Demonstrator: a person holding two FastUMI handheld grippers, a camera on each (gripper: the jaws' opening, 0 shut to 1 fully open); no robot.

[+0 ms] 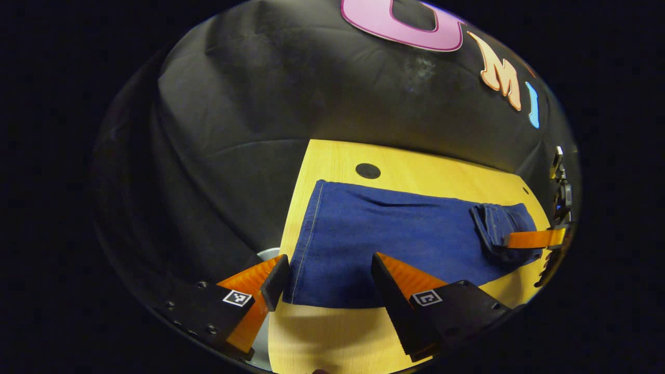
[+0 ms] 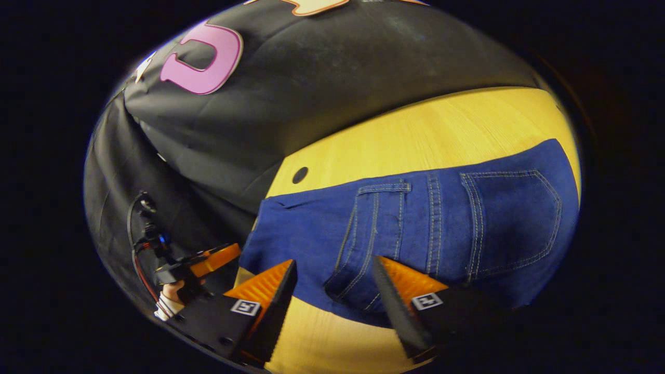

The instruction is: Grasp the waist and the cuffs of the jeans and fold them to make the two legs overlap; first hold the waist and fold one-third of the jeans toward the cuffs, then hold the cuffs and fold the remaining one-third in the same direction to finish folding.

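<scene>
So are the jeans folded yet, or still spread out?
Legs overlapped, not yet folded in thirds: the jeans lie full length on the table, cuffs at one end, waist at the other.

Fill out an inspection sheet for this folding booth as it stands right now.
Surface: wooden table, with a dark round hole near its far edge.
Job's things: blue jeans lying flat on the table; the waist end with back pocket is by the right gripper, the cuff end by the left gripper.
Clutter: nothing seen.
Grippers: left gripper jaws open, straddling the near cuff edge; right gripper jaws open over the waist edge. Neither grips cloth.
Cables: wires on the left gripper, seen in the right gripper view.
Surroundings: black cloth wall behind the table.
</scene>
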